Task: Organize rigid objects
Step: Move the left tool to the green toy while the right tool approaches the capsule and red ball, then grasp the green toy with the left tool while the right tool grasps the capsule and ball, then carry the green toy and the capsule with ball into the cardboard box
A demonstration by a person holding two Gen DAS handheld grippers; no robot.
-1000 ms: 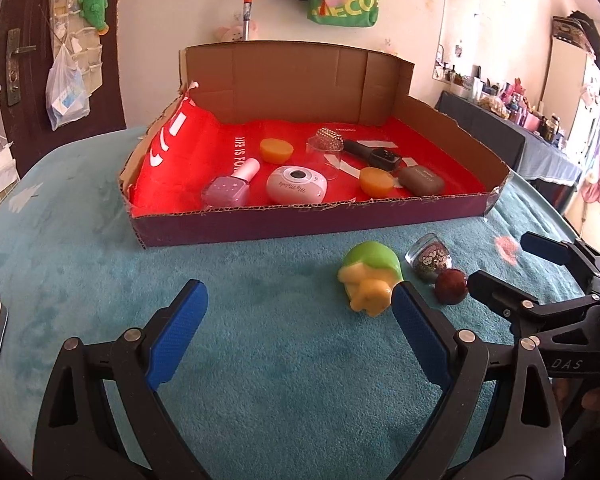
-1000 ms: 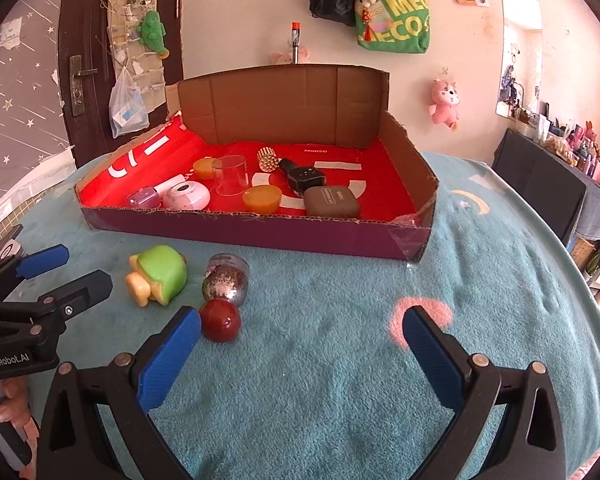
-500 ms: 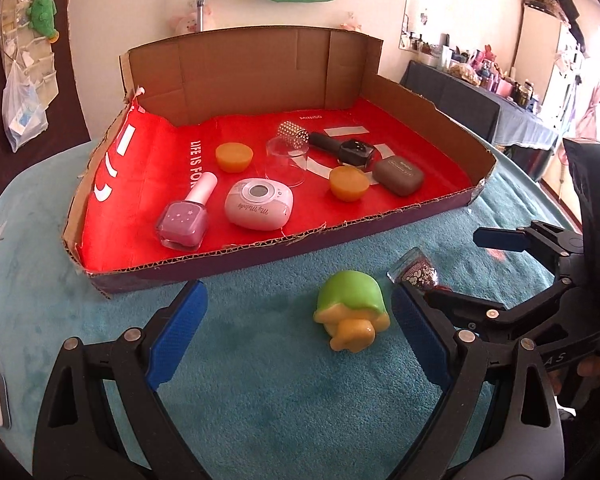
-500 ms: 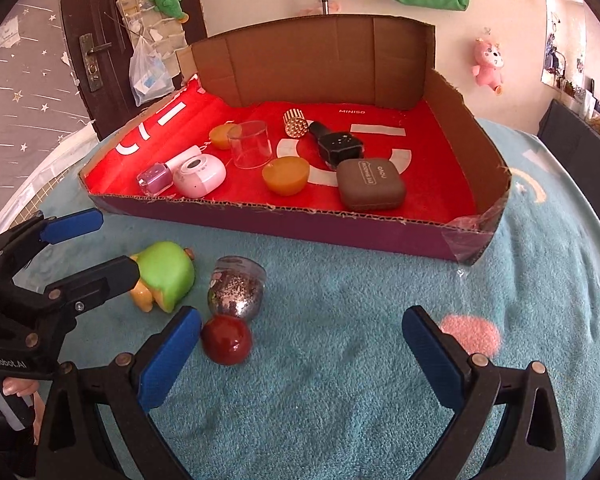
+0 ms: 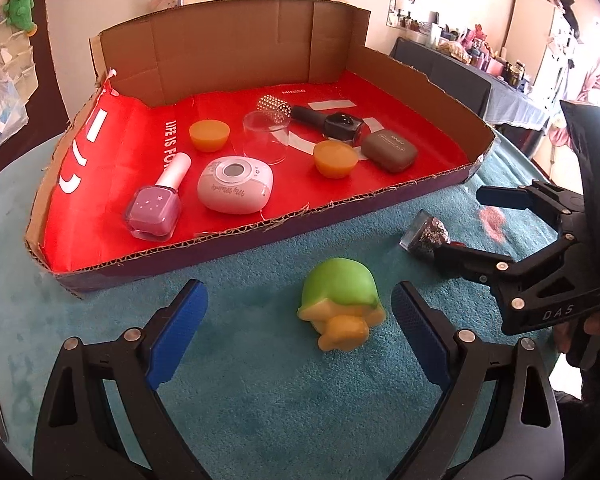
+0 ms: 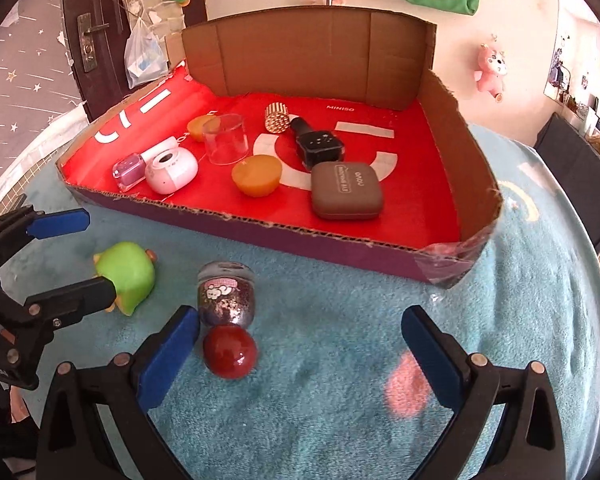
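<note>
- My left gripper (image 5: 300,320) is spread wide, its jaws either side of the green toy (image 5: 340,300) on the teal cloth (image 5: 260,400), not touching it.
- My right gripper (image 6: 300,340) is also spread, with the red ball (image 6: 230,352) just inside its left finger.
- Risk, as I judge it: the ball touches the glitter jar (image 6: 227,296); closing off-centre could roll it away or knock the jar.
- Outside the cardboard tray (image 6: 340,240): three items. Inside: two orange cups, one nail polish bottle, one clear cup, one white case, one brown case, one watch, one studded cylinder.
</note>
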